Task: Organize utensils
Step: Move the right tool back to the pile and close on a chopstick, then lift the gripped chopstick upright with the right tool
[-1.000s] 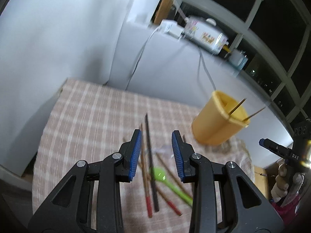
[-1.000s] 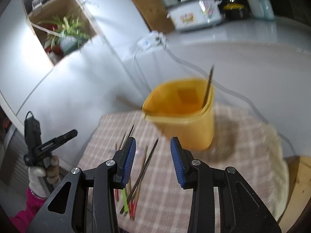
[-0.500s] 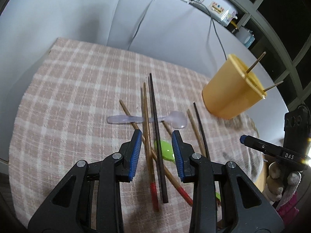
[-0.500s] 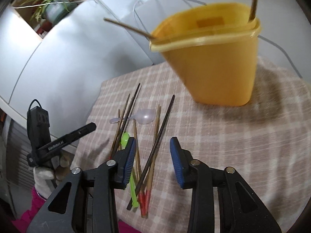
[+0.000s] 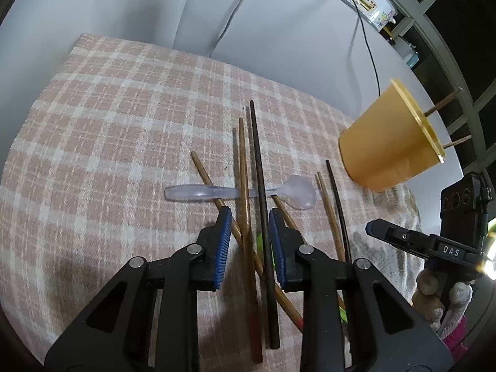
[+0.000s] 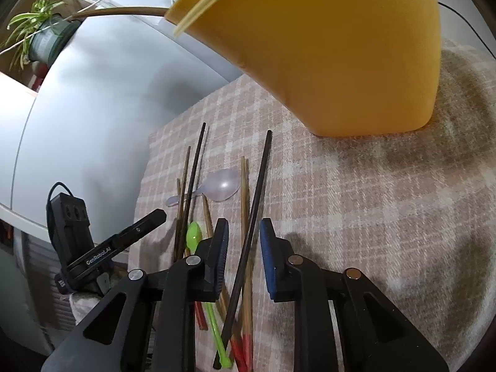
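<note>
Checked cloth (image 5: 108,130): two spoons, one yellow holder (image 5: 384,148), scattered chopsticks.

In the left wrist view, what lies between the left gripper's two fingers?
Between the open left gripper fingers lie a brown chopstick and a black chopstick, both crossing the clear spoon.

1. Left gripper (image 5: 250,217) jaws apart, low over checked cloth (image 5: 108,124), straddling a black chopstick (image 5: 260,192) and a wooden chopstick (image 5: 244,186).
2. Clear plastic spoon (image 5: 235,190) lies crosswise under both.
3. Yellow cup (image 5: 384,145) right, holding two sticks.
4. Right gripper (image 5: 403,237) at right edge; state unclear.
</note>
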Tool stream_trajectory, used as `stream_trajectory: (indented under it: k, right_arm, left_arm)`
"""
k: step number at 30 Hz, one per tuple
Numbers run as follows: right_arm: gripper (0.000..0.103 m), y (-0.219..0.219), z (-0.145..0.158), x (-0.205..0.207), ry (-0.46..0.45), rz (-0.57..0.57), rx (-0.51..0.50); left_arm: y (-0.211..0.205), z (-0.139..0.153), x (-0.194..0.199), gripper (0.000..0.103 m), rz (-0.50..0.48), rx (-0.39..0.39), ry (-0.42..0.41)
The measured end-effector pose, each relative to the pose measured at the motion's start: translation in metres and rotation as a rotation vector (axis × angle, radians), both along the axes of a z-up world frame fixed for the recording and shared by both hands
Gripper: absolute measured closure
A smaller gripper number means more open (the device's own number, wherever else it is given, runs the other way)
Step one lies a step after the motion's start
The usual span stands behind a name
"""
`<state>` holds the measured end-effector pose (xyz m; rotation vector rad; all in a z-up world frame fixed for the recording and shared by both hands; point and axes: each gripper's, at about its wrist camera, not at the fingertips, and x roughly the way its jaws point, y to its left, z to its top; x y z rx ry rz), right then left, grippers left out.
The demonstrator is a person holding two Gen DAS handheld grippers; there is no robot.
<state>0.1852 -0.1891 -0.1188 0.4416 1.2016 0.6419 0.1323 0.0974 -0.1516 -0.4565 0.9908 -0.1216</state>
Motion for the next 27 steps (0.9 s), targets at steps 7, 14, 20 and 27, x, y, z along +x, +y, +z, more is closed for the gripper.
stream_trajectory:
  k: [7,14,20,27]
  right_arm:
    - [0.089,0.006,-0.007,0.006,0.014,-0.014,-0.014]
    - [0.092,0.015,-0.013,0.013,0.021,-0.026,-0.034]
    - [0.092,0.029,-0.014,0.015,-0.001,-0.022,-0.098]
    - [0.097,0.036,-0.017,0.017,0.001,-0.014,-0.119]
  left_arm:
    - [-0.001,-0.01,0.012,0.088,-0.004,0.025,0.026]
    - [-0.006,-0.012,0.019,0.092,-0.018,0.047,0.028]
    - [-0.008,-0.013,0.024,0.093,-0.027,0.055,0.029]
    - [-0.012,-0.018,0.028,0.097,-0.036,0.051,0.04]
